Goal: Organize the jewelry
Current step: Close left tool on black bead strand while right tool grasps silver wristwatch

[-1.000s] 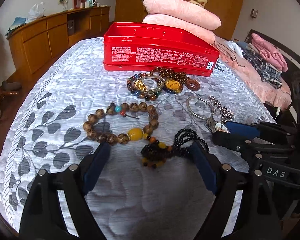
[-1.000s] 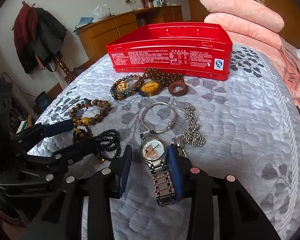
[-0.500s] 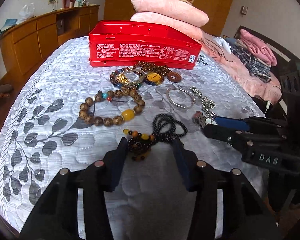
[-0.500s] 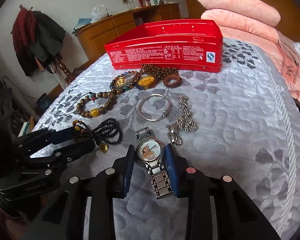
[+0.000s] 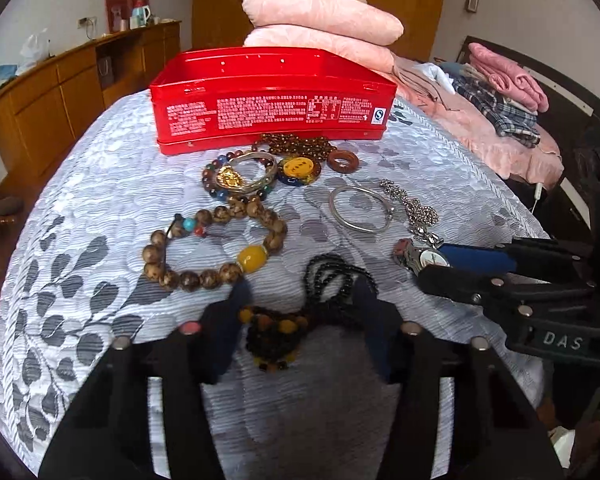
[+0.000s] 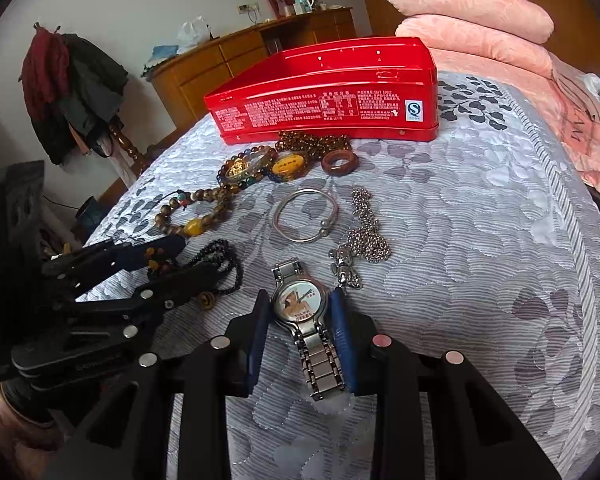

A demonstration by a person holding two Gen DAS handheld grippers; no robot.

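Right hand-held gripper (image 6: 300,316) pinches the rigid steel watch (image 6: 300,304) at its case, three and nine o'clock; left hand-held gripper (image 5: 300,308) narrows loosely around limp black beads (image 5: 332,284).

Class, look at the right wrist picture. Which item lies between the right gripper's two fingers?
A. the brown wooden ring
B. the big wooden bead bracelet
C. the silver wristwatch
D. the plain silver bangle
C: the silver wristwatch lies between the blue pads of the right gripper, its face up.

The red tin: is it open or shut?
Open: the red tin has no lid, and its inner back wall shows above the front rim.
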